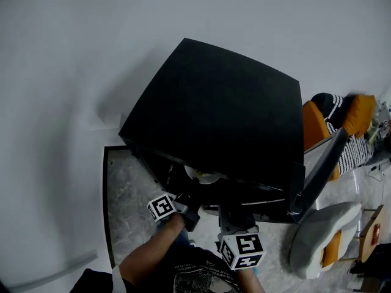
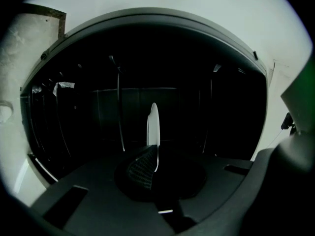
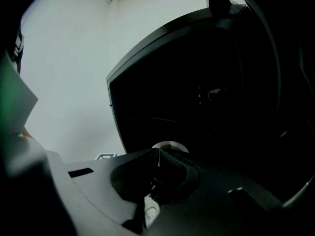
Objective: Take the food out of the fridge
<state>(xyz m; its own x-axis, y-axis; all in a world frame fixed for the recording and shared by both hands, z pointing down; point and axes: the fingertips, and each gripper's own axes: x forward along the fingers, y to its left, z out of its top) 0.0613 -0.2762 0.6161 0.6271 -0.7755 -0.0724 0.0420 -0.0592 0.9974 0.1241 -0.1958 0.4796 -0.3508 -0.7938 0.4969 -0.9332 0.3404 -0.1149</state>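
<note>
Person's forearm (image 1: 153, 249) and dark printed shirt (image 1: 195, 279) fill the bottom edge of the head view, with a gripper held out on either side. Left gripper (image 1: 186, 200): marker cube uppermost, reaching into the open front of the fridge (image 1: 220, 108). In its own view the jaws are closed on the rim of a white plate (image 2: 153, 124), which shows edge-on as a thin pale sliver between the ribbed pads, with the dark interior and wire shelving behind. Right gripper (image 1: 231, 215): held just beside the left one at the fridge opening. Its jaws are pressed together with nothing visible between them. The same plate lies just beyond the tips in the right gripper view, carrying dark food (image 3: 171, 144) whose kind cannot be made out. Plate position: inside the fridge, near the front edge of the compartment, partly under the top panel as seen from above. Fridge: low, black, standing against a white wall (image 1: 61, 54). Its door (image 1: 321, 176) is swung open to the right. Floor (image 1: 125, 206): grey and marbled, with a dark border strip. Other items, right of the door: an orange seat (image 1: 313, 127) with a striped fabric (image 1: 342, 121) on it, and a pale grey cushion (image 1: 321, 237) on the floor.
</note>
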